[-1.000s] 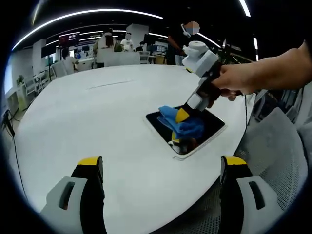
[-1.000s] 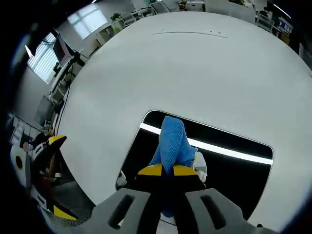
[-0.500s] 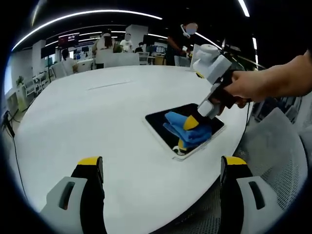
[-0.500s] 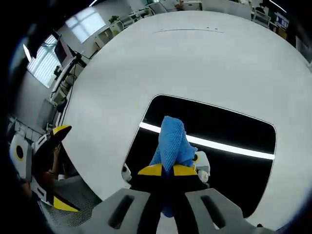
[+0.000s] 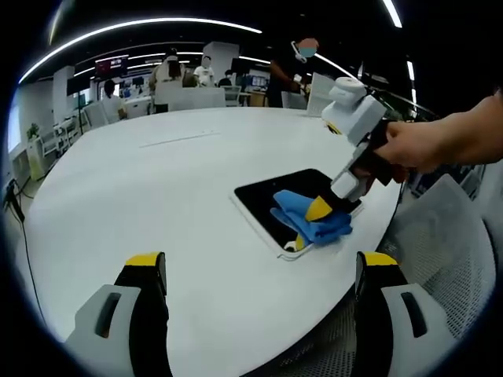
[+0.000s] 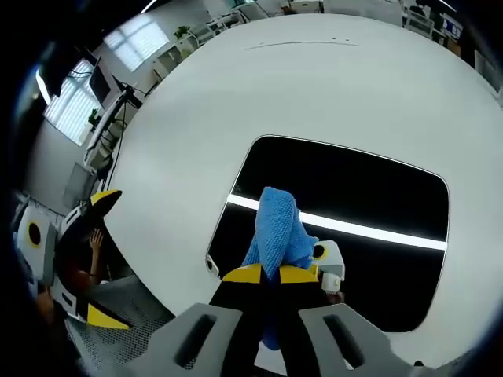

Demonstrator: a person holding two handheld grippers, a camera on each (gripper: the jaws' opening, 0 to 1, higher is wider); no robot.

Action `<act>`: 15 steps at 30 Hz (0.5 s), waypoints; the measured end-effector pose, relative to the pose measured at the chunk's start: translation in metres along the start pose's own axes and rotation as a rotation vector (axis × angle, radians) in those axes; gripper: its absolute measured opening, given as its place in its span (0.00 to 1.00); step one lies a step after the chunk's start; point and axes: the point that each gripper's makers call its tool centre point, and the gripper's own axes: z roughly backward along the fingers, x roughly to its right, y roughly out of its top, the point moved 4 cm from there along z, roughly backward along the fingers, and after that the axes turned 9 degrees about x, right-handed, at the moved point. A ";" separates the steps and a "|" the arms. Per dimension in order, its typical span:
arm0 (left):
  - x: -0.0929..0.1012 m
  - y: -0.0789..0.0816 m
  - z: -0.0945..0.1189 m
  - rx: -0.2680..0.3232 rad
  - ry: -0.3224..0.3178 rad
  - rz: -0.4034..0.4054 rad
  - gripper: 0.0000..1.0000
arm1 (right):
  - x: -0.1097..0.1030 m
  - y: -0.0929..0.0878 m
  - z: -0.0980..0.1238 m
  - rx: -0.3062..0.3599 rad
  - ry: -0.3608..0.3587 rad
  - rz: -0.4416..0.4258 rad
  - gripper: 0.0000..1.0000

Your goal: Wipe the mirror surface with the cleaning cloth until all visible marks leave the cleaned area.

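Note:
A dark rectangular mirror (image 5: 271,200) (image 6: 369,188) lies flat on the big white round table (image 5: 141,196) near its edge. My right gripper (image 6: 273,275) is shut on a blue cleaning cloth (image 6: 277,232) and presses it onto the mirror's near end. In the left gripper view that gripper (image 5: 321,209), held by a hand (image 5: 428,145), comes in from the right with the cloth (image 5: 310,216) bunched under its tips. My left gripper (image 5: 259,263) hovers open over the table in front of the mirror, nothing between its jaws. A bright light strip reflects across the mirror.
A grey mesh chair (image 5: 440,259) stands at the table's edge on the right. Desks, monitors and several people (image 5: 204,71) fill the office beyond the table. In the right gripper view my left gripper (image 6: 75,267) shows at the lower left beside the table edge.
My right gripper has dragged the cloth along the mirror toward its near end and the table edge. My left gripper has stayed still and open.

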 end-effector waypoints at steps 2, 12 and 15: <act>0.000 0.000 0.000 0.003 0.000 0.000 0.99 | -0.001 -0.001 0.000 -0.001 0.001 0.005 0.00; 0.001 -0.001 -0.001 -0.005 -0.008 0.001 0.99 | -0.007 -0.013 0.004 -0.014 0.014 0.009 0.00; 0.001 0.000 0.000 -0.003 -0.006 -0.003 0.99 | -0.008 -0.015 0.005 -0.015 0.016 0.010 0.00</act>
